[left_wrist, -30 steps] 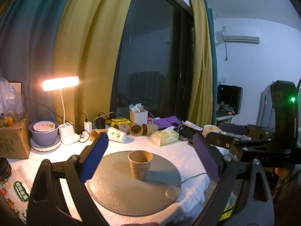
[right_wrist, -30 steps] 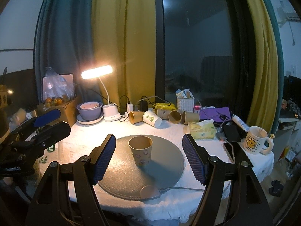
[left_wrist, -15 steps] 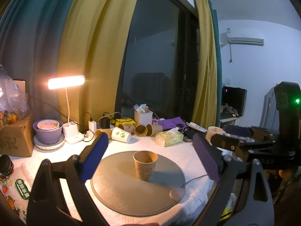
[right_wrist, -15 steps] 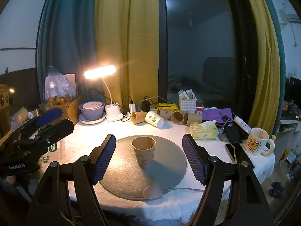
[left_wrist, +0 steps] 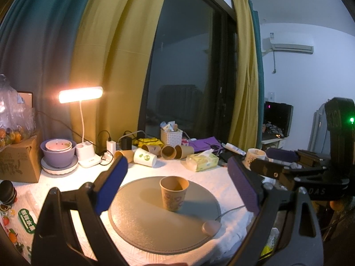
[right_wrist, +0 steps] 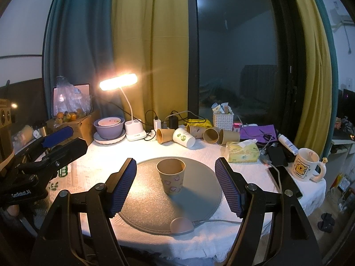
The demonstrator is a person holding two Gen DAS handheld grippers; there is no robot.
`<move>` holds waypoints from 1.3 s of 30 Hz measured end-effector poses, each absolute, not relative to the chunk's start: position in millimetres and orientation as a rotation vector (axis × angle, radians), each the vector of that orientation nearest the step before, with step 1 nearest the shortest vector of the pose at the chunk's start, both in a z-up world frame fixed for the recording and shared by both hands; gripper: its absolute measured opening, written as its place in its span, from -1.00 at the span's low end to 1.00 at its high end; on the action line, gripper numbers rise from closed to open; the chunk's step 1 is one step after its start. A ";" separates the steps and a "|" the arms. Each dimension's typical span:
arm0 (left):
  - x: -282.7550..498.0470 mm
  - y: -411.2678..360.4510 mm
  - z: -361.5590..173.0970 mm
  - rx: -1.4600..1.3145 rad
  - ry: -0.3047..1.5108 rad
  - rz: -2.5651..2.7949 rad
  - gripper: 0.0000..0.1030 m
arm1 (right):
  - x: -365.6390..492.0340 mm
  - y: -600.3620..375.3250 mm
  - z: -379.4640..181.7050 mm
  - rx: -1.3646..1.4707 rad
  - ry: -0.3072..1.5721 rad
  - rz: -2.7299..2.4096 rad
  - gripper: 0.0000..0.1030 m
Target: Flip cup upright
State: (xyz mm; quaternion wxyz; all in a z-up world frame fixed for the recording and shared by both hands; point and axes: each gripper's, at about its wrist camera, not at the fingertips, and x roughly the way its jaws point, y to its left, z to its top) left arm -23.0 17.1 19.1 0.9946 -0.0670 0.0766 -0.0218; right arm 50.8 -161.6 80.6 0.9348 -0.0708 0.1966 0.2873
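Grippers come first in both wrist views: the right gripper (right_wrist: 175, 188) hangs with its jaws spread wide and nothing between them, and the left gripper (left_wrist: 177, 190) is just as wide and equally empty. Beyond them, the paper cup (right_wrist: 170, 175) stands mouth up near the middle of the round grey mat (right_wrist: 199, 201), touched by neither gripper. Judging by that, the flip looks done, and the step in hand is backing away; the next move probably calls only for keeping clear of the cup so it is not knocked. A small pink puck (right_wrist: 181, 226) with a cable sits at the mat's near edge. Farther back on the desk (right_wrist: 93, 168), a row of toppled paper cups (right_wrist: 195, 134) lies beside the lit lamp (right_wrist: 118, 82), with a tissue pack (right_wrist: 243, 153) and a mug (right_wrist: 307, 167) to the right. Whether the cup holds anything is hard to tell, and the desk's near edge is cut off by the gripper bodies.
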 end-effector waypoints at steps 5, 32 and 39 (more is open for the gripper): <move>-23.0 17.0 19.0 -0.135 0.154 -0.044 0.80 | 50.7 -161.4 80.5 -0.144 0.402 0.587 0.48; -24.8 18.0 11.4 -0.148 0.162 -0.036 0.79 | 49.1 -154.2 72.9 -0.146 0.419 0.587 0.48; -25.1 18.2 11.3 -0.148 0.163 -0.036 0.79 | 49.6 -153.7 73.4 -0.145 0.420 0.587 0.48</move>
